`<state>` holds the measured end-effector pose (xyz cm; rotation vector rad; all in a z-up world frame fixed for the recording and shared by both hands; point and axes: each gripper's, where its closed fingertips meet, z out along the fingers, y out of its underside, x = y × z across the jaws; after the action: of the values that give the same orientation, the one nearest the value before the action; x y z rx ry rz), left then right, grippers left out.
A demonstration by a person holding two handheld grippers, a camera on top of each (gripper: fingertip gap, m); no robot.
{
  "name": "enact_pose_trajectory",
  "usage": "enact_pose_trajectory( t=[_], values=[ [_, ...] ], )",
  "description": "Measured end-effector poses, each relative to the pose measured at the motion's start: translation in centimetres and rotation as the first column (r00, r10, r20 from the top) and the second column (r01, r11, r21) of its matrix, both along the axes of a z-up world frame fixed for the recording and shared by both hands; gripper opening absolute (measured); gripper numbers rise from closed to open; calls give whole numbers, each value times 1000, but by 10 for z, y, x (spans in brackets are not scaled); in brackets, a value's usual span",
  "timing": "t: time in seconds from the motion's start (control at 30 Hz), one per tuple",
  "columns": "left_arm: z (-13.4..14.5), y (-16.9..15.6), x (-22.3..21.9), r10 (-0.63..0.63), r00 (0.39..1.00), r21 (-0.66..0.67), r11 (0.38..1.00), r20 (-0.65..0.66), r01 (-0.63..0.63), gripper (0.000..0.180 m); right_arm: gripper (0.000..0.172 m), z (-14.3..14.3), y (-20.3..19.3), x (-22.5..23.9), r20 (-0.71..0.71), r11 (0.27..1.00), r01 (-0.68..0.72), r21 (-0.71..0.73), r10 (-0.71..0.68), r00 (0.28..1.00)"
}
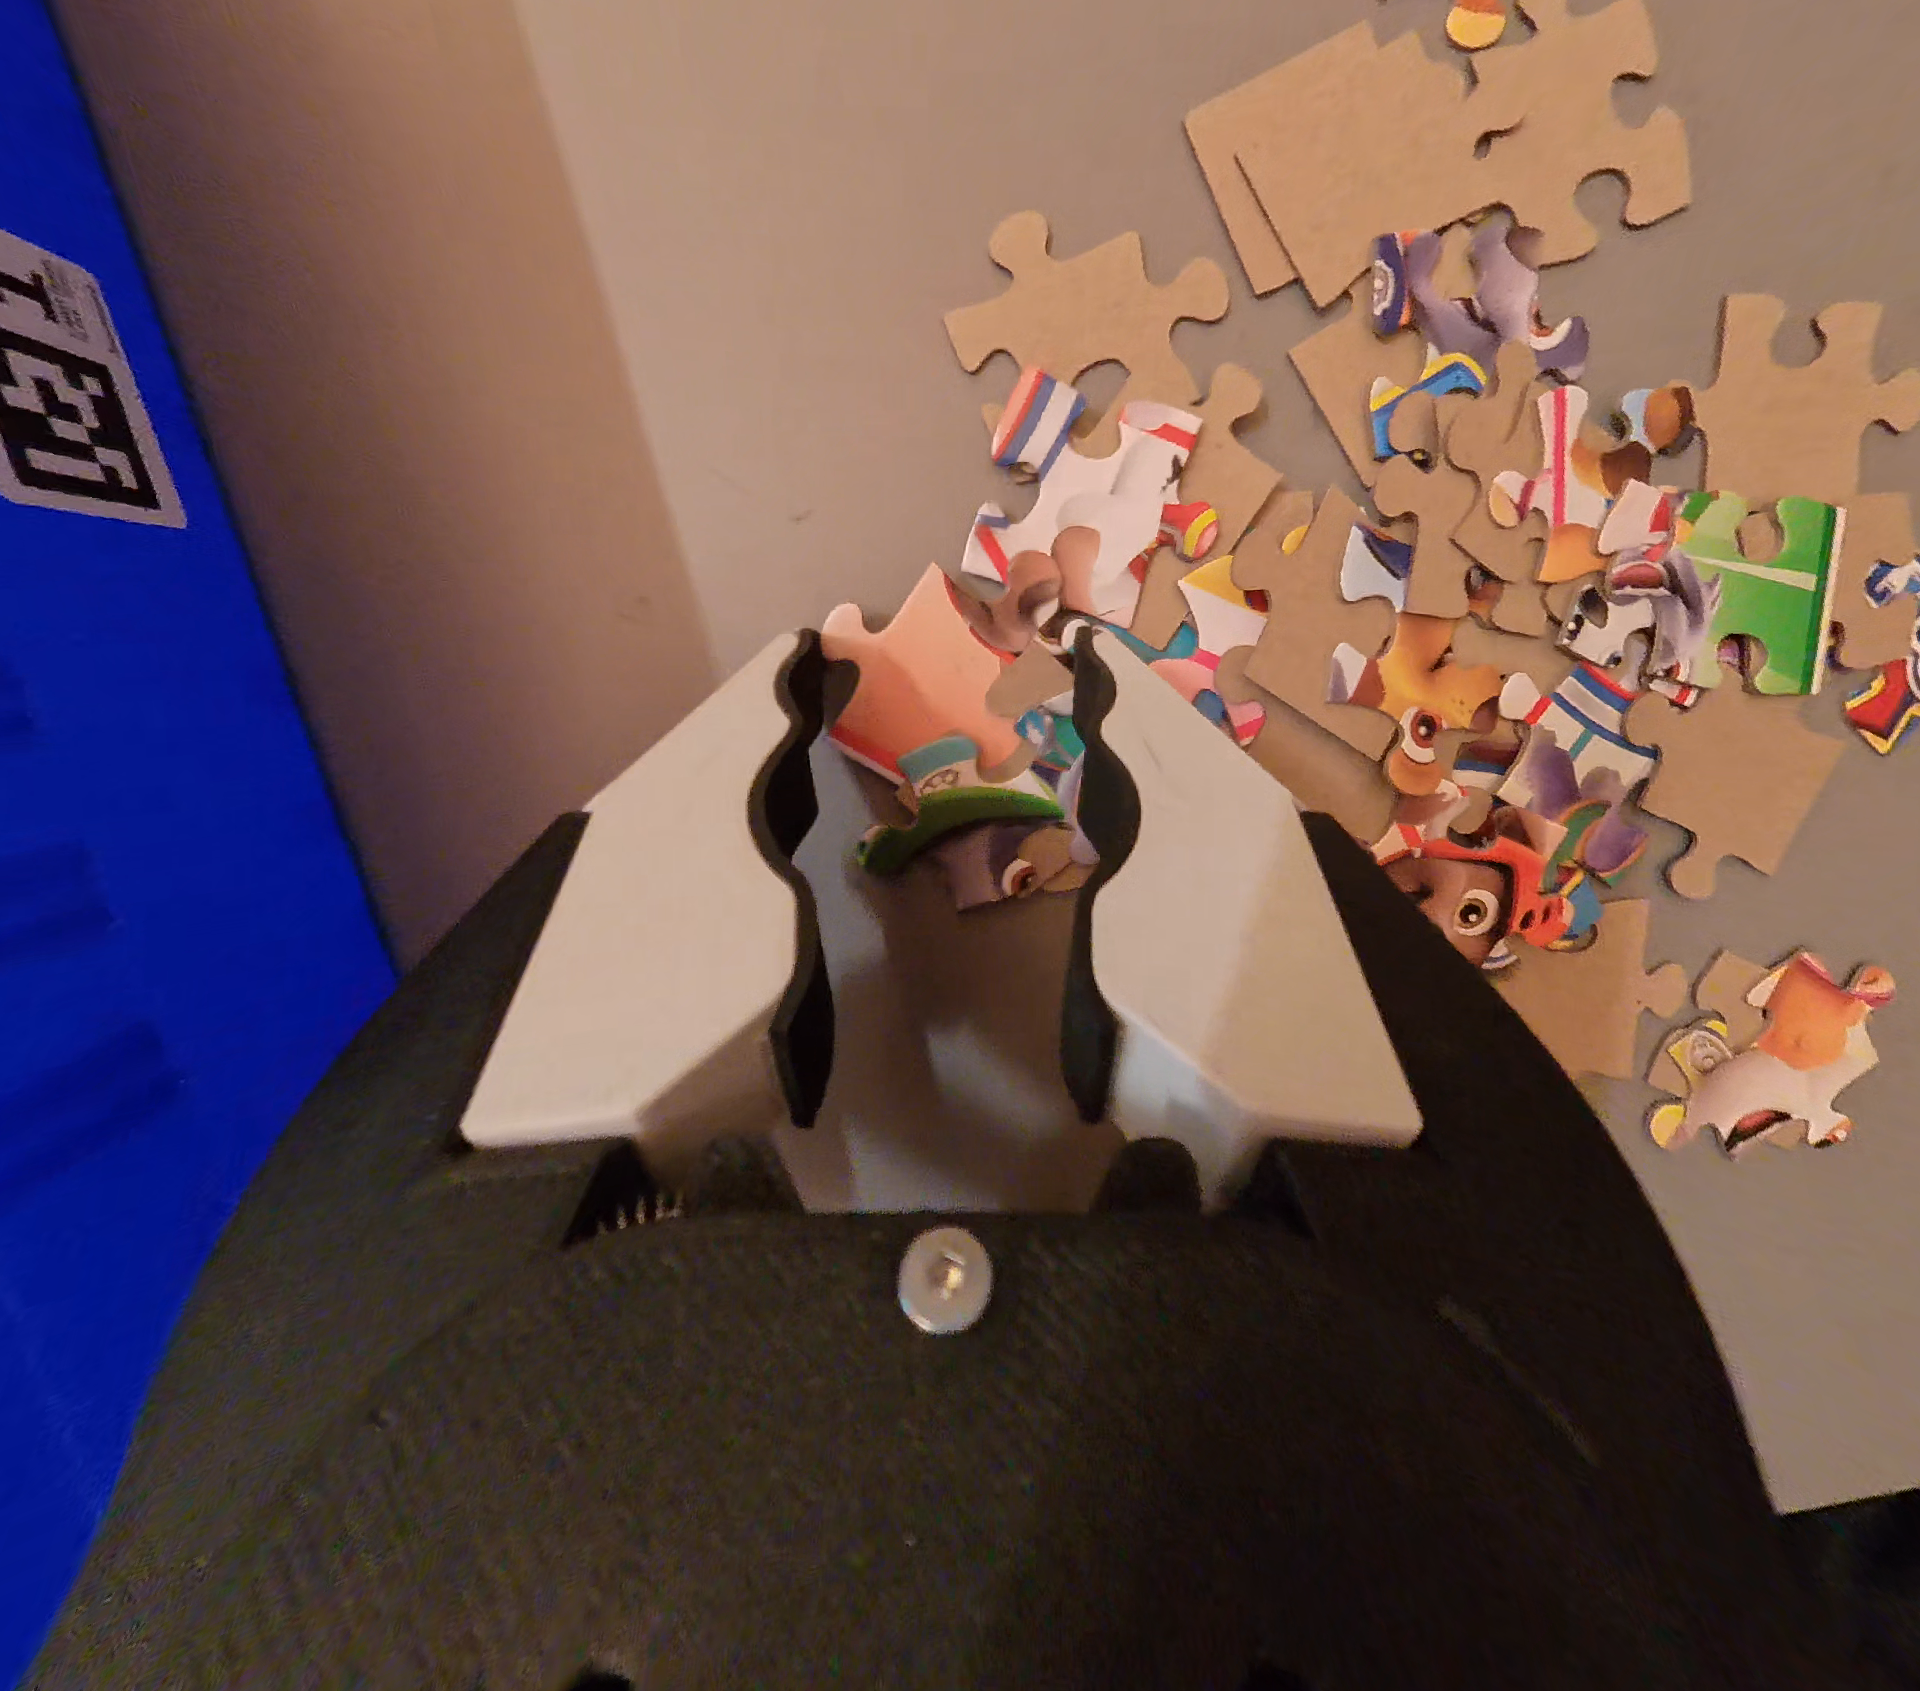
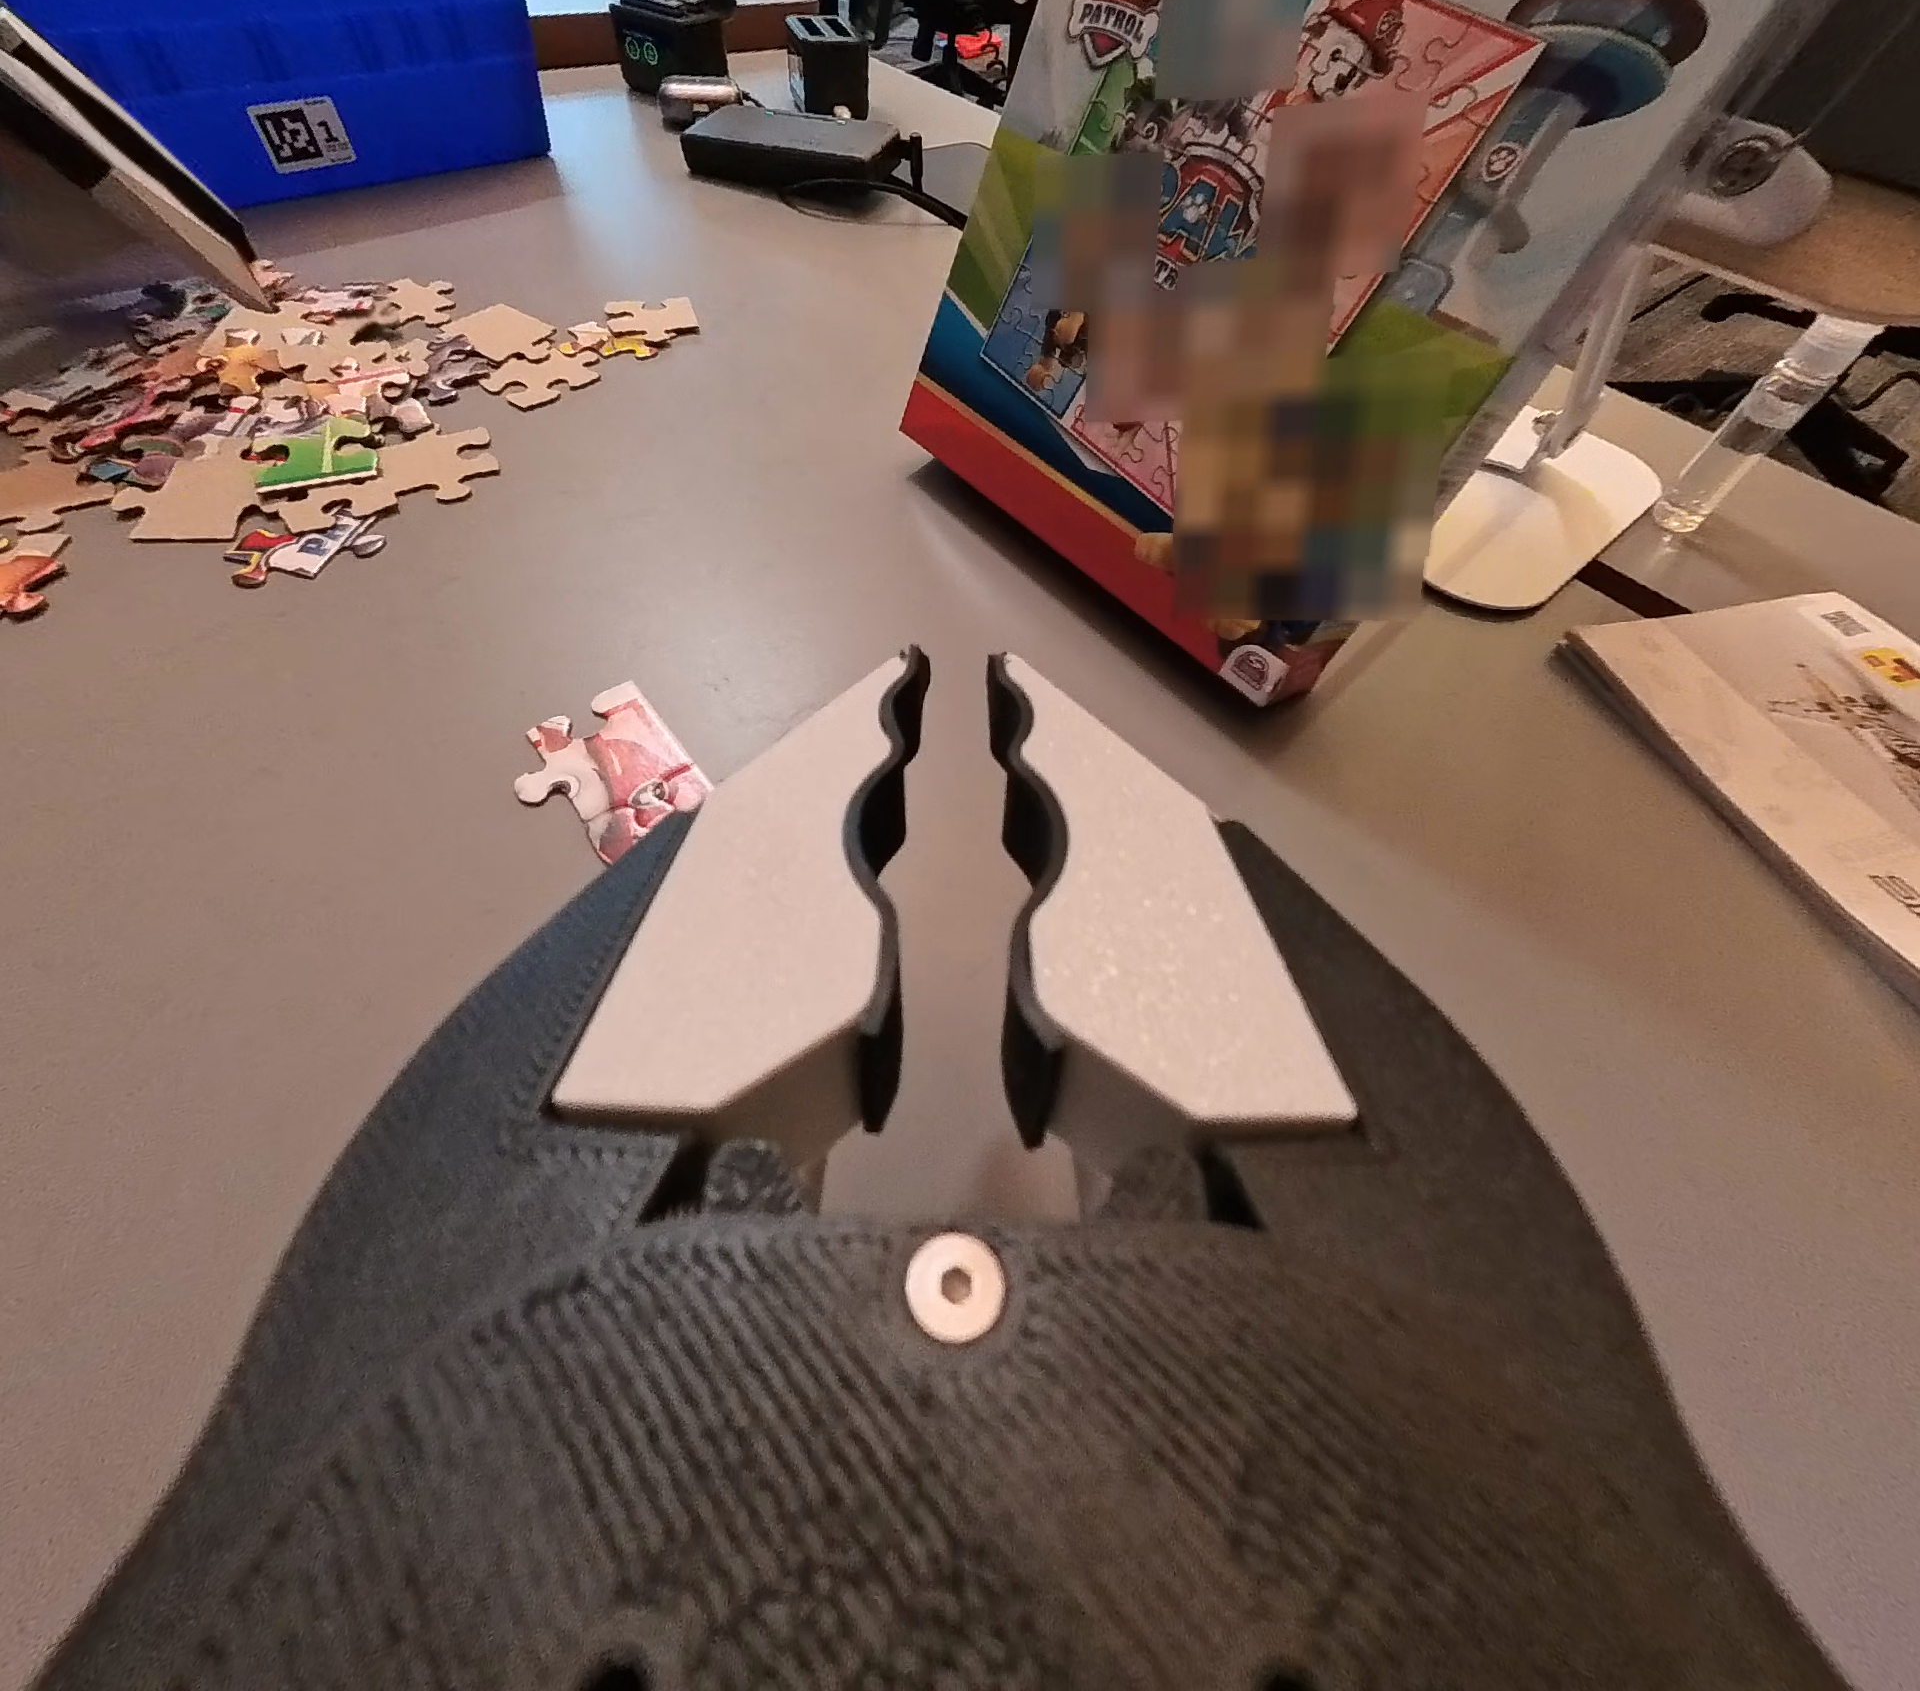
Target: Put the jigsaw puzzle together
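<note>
At the near-left edge of the jigsaw heap, the left gripper [image 1: 940, 654] hangs low over the grey tabletop [image 1: 831, 83] with its jaws standing apart. A salmon-pink puzzle piece [image 1: 914, 685] lies between the fingertips; its knob sits just beside the left pad, but whether either pad presses on it cannot be told. Under it lies a piece with a green cap [image 1: 956, 820], also inside the gap. Spreading away to the right is the heap of puzzle pieces [image 1: 1507, 550], some picture-side up, many showing brown cardboard backs, overlapping one another. A blue bin [image 1: 135, 706] with a black-and-white tag stands along the left edge of the tabletop, well apart from the heap.

The right gripper [image 2: 958, 665] hovers over bare tabletop near the middle, its jaws nearly together with a narrow slit of grey surface showing between them and nothing in the grasp. Just beside its left finger lies a single pink-and-white puzzle piece [image 2: 603, 774], flat and apart from the pads. Beyond, toward the far right, a colourful puzzle box [image 2: 1247, 291] stands tilted, with a white stand base [image 2: 1548, 509] behind it and a booklet [image 2: 1766, 758] at the right edge.
</note>
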<state>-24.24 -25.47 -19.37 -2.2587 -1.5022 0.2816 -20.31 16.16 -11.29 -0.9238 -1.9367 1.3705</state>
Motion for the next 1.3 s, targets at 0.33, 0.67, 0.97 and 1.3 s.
enact_pose_trajectory(
  t=[0.33, 0.67, 0.97, 1.3],
  values=[
    [26, 15, 5, -70, 995, 31, 997, -66, 73, 40, 10, -1, 0, -1, 6, 1000, 1, -2, -1, 1000],
    [83, 59, 13, -150, 961, 249, 946, -231, 207, 40, 10, -1, -2, 0, 2, 1000, -5, 3, 5, 1000],
    [102, 114, 25, -261, 915, 335, 871, -307, 360, 40, 12, -2, -12, 4, -12, 999, -40, 33, 41, 999],
    [91, 223, 95, -677, 603, 168, 595, -421, 786, 40, 19, 12, -39, 21, -80, 986, -150, 73, 155, 985]
  ],
)
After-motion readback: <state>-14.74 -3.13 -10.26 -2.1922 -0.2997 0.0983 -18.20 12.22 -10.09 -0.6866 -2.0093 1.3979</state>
